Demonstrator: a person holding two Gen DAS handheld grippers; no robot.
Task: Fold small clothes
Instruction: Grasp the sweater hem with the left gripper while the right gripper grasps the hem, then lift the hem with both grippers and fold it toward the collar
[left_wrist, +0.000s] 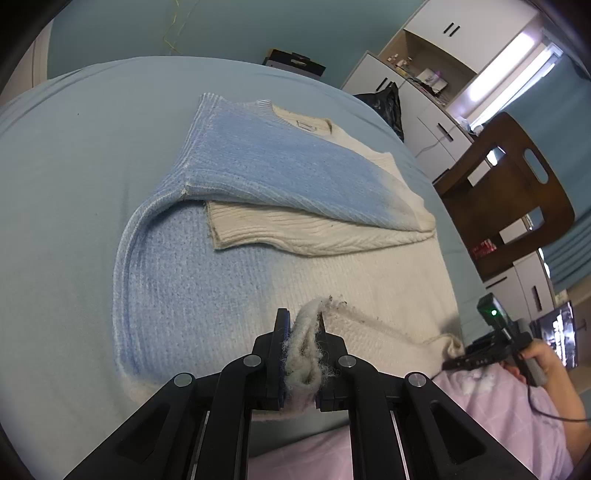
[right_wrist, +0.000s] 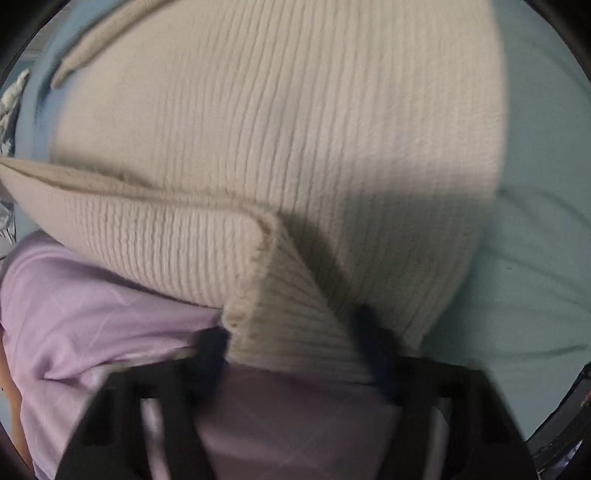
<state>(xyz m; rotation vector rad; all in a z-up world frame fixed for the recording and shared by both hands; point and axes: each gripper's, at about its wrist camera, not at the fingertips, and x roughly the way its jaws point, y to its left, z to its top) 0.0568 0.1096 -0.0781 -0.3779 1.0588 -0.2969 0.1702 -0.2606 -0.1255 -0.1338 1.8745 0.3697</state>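
On the bed (left_wrist: 55, 184), sweater (left_wrist: 221, 258) hem between both jaws.

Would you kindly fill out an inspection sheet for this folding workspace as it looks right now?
Surface: bed with light blue sheet, lightly wrinkled.
Job's things: blue and cream knit sweater lying flat, both sleeves folded across the chest; bottom hem lifted at two spots.
Clutter: nothing seen on the sheet.
Grippers: left gripper shut on the sweater's hem; right gripper has a cream hem corner between its fingers, view blurred, grip unclear.
Cables: black cable trailing from the right gripper over the person's pink clothing.
Surroundings: wooden chair, white cabinets, black bag.
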